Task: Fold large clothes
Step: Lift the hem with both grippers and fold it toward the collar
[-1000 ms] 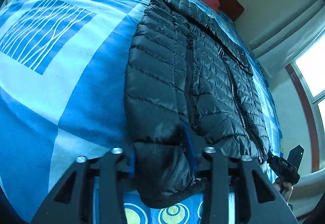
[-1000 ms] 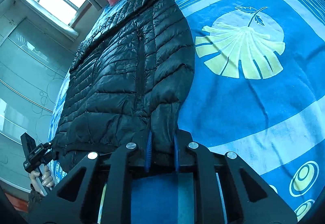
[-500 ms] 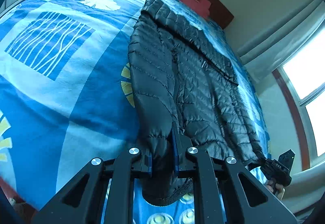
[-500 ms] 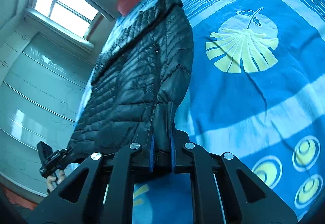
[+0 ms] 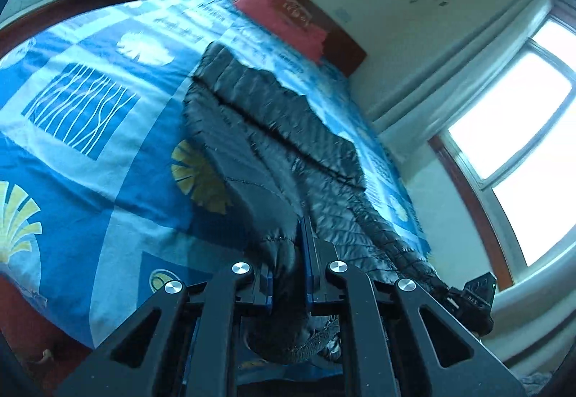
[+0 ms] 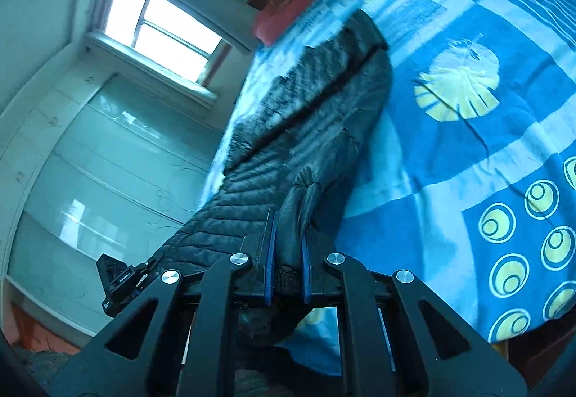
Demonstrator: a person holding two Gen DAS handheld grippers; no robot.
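A black quilted puffer jacket (image 5: 273, 130) lies lengthwise on the blue patterned bed, its near end raised off the cover. My left gripper (image 5: 288, 253) is shut on the jacket's near hem corner, with fabric bunched between the blue pads. My right gripper (image 6: 286, 246) is shut on the other hem corner of the jacket (image 6: 316, 109). Each gripper shows small in the other's view: the right one at the jacket's far edge (image 5: 471, 299), the left one (image 6: 118, 282) low at left. The jacket's far end with the collar rests on the bed.
The bed cover (image 5: 82, 152) is blue with white and yellow motifs. A red pillow (image 5: 280, 19) and a dark wooden headboard (image 5: 342, 44) are at the far end. A window (image 5: 511, 130) and pale wardrobe doors (image 6: 90, 163) line one side. Red floor (image 5: 21, 317) shows beside the bed.
Both grippers rose and pulled back, lifting the jacket's hem end off the bed. The left jaws closed on the hem corner. Both views now tilt up toward walls and window.
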